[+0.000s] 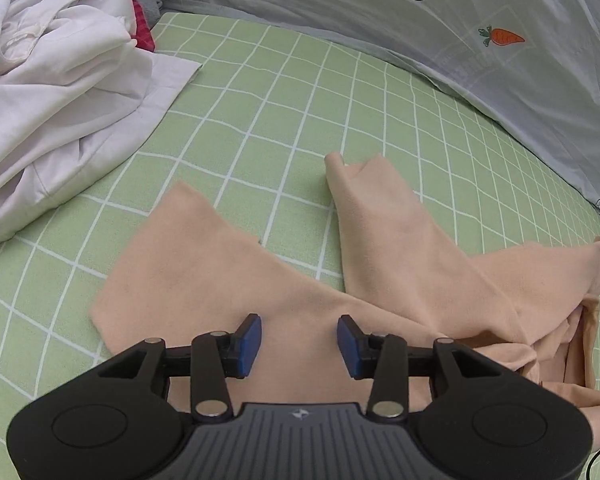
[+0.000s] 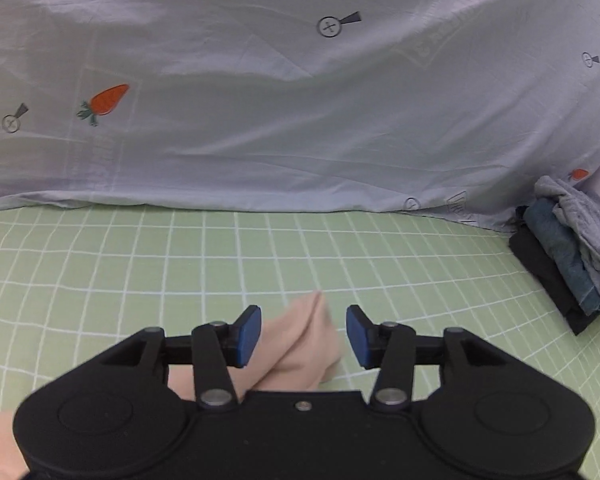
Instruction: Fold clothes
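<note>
The left tongs (image 1: 299, 346) are seen open above the peach garment (image 1: 400, 280), blue pads apart with nothing pressed between them. The garment is spread on the green checked bed sheet (image 1: 260, 100), its two long sections splayed in a V; the left section's squared end lies near the tongs, the right section's end is turned over further out. A wedge of bare sheet is left between the two sections. At the right edge the cloth is bunched in folds.

The right tongs (image 2: 303, 336) are likewise held open, nothing gripped; a folded tip of the same peach garment (image 2: 300, 340) is seen below the gap between the pads, resting on the sheet.

Beyond both, a wide strip of sheet is left free. To the left it is bounded by a crumpled white shirt (image 1: 52, 100), to the far right by a stack of folded clothes (image 2: 572, 252), and at the back by a pale carrot-print duvet (image 2: 260, 100).
</note>
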`<control>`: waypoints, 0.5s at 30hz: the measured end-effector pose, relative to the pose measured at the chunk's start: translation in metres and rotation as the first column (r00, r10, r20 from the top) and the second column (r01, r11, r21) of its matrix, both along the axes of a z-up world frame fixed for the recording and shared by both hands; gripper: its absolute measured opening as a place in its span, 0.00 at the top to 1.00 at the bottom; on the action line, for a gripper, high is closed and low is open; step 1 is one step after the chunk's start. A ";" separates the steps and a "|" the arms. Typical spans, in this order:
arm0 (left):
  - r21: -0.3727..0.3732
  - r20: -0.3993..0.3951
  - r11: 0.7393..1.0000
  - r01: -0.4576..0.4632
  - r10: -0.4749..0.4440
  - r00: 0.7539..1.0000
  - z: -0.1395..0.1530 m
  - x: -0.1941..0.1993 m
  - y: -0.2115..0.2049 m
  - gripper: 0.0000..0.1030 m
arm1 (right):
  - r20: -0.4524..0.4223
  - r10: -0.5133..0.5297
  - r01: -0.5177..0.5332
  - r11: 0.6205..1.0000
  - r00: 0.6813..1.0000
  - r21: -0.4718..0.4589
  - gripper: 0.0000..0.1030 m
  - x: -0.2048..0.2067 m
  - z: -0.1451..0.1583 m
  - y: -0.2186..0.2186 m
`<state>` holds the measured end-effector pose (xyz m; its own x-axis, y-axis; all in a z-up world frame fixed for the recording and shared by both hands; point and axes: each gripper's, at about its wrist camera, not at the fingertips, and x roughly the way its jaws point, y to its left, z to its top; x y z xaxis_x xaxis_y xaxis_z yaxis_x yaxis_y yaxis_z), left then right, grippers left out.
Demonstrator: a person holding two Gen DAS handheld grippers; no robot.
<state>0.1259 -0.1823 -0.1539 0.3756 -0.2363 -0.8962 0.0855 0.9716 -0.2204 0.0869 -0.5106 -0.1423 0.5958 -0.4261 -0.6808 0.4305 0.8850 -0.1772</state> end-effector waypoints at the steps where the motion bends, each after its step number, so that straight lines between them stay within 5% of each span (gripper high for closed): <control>1: 0.004 0.004 1.000 0.007 -0.007 1.000 0.000 0.000 -0.001 0.55 | -0.003 0.036 -0.036 0.999 0.999 0.037 0.43 -0.003 -0.001 0.011; 6: 0.050 0.029 0.998 0.028 -0.029 0.999 -0.001 -0.002 -0.009 0.53 | -0.035 0.018 -0.009 0.967 0.999 0.256 0.38 -0.020 -0.007 0.059; 9: 0.063 0.028 0.998 0.015 -0.016 0.999 0.000 -0.006 -0.011 0.53 | -0.053 0.038 -0.020 0.951 0.998 0.310 0.39 -0.025 -0.015 0.078; 13: 0.066 0.027 0.998 0.005 -0.007 1.000 0.006 -0.018 -0.011 0.53 | -0.018 0.065 -0.055 0.943 0.998 0.329 0.85 -0.033 -0.015 0.079; 15: 0.080 0.041 0.997 0.006 -0.009 0.999 0.011 -0.028 -0.013 0.53 | 0.024 0.067 -0.071 0.941 0.997 0.332 0.95 -0.041 -0.007 0.074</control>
<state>0.0979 -0.1954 -0.1424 0.4111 -0.1681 -0.8959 0.1004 0.9852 -0.1387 0.0457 -0.4371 -0.1490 0.6251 -0.1342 -0.7689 0.3662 0.9204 0.1371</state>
